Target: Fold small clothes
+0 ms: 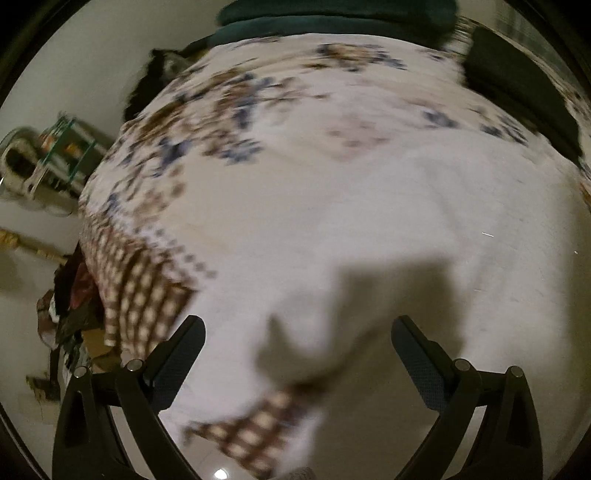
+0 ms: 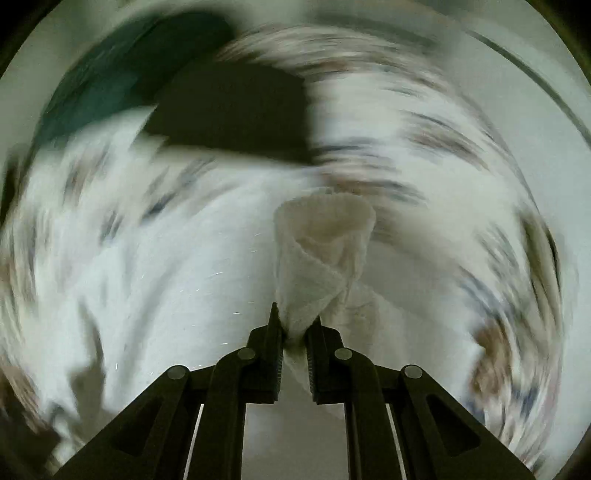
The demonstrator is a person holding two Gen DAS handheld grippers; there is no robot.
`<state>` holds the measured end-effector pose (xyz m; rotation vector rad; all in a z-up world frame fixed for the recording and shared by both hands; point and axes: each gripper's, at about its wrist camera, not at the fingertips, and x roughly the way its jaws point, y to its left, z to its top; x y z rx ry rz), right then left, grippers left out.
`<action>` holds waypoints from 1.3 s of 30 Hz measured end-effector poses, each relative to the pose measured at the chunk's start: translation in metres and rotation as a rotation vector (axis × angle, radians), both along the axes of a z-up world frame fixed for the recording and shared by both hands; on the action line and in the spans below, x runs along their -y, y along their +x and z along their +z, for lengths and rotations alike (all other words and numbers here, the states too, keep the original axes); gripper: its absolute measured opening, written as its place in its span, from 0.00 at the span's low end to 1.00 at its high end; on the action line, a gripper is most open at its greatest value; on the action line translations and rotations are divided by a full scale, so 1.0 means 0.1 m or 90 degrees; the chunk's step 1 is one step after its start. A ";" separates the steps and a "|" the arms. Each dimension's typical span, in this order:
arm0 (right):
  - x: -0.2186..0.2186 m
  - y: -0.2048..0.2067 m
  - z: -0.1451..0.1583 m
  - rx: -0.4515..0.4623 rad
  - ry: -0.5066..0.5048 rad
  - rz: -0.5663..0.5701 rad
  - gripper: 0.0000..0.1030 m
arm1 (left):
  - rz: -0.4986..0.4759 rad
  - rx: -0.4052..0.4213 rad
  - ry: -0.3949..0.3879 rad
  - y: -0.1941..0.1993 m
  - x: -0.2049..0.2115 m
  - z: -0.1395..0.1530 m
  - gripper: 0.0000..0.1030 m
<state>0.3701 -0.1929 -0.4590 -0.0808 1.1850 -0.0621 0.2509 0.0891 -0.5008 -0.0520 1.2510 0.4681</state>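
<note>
Two black fingers of the left gripper (image 1: 297, 341) stand wide apart at the bottom of the left wrist view, with nothing pinched between them. Beneath and ahead of them spreads a floral bedsheet (image 1: 229, 122) with brown and blue flowers and a brown checked border (image 1: 136, 291) along its left edge. Over the sheet lies a plain white garment (image 1: 424, 229), blurred, its near edge falling between the spread fingers; a shadow crosses its lower middle. At the far edge sits a dark teal cloth (image 1: 332, 14), and to the right a black folded item (image 1: 517, 99) rests on the sheet. Off the bed's left side a small shelf rack (image 1: 62, 147) stands against the pale floor, and a heap of dark clutter (image 1: 70, 306) sits near the checked border. In the right wrist view, most of the scene is smeared by motion. The right gripper (image 2: 295, 328) has its fingers drawn close together, clamped on the bottom of a small white cloth (image 2: 325, 251), which rises from the fingertips as a twisted, cone-like bundle with ribbed texture, wider at its top. Behind it the white garment (image 2: 166, 258) and floral bedsheet (image 2: 424, 110) blur together, with the black folded item (image 2: 236, 114) above and the teal cloth (image 2: 103, 85) to the upper left.
</note>
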 end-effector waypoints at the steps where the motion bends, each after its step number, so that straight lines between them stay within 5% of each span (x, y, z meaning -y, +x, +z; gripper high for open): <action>1: -0.43 0.12 -0.21 -0.015 -0.028 0.058 0.11 | 0.012 -0.002 0.005 -0.04 -0.14 -0.01 1.00; 5: -1.64 0.25 -0.83 -0.070 -0.076 0.185 0.11 | 0.072 -0.003 0.002 -0.27 -0.72 -0.06 1.00; 9: -2.05 0.26 -1.13 -0.113 -0.090 0.202 0.15 | 0.112 -0.008 -0.037 -0.49 -1.11 -0.13 1.00; 14: -1.54 0.27 -0.99 -0.179 0.090 0.098 0.58 | 0.205 0.001 -0.174 -1.08 -1.66 -0.23 1.00; 19: -0.99 0.01 -0.93 -0.201 0.123 0.006 0.59 | 0.311 0.006 -0.281 -1.75 -2.00 -0.50 0.98; 22: -0.81 -0.19 -1.01 -0.230 0.122 -0.027 0.59 | 0.383 0.004 -0.392 -1.98 -2.07 -0.79 0.98; 26: -0.75 -0.36 -1.15 -0.255 0.131 -0.070 0.59 | 0.584 0.049 -0.603 -2.36 -2.06 -1.22 0.94; 30: -0.75 -0.50 -1.20 -0.254 0.150 -0.093 0.59 | 0.690 0.098 -0.710 -2.56 -1.93 -1.41 0.92; 32: -0.78 -0.52 -1.20 -0.255 0.153 -0.090 0.59 | 0.698 0.123 -0.718 -2.53 -1.93 -1.38 0.58; 33: -0.79 -0.55 -1.20 -0.253 0.152 -0.085 0.59 | 0.689 0.128 -0.712 -2.48 -1.96 -1.34 0.19; 34: -0.81 -0.57 -1.19 -0.251 0.151 -0.081 0.59 | 0.667 0.140 -0.697 -2.41 -1.99 -1.22 0.06; 39: -0.82 -0.67 -1.14 -0.238 0.147 -0.075 0.59 | 0.563 0.181 -0.536 -2.06 -2.31 -0.37 0.05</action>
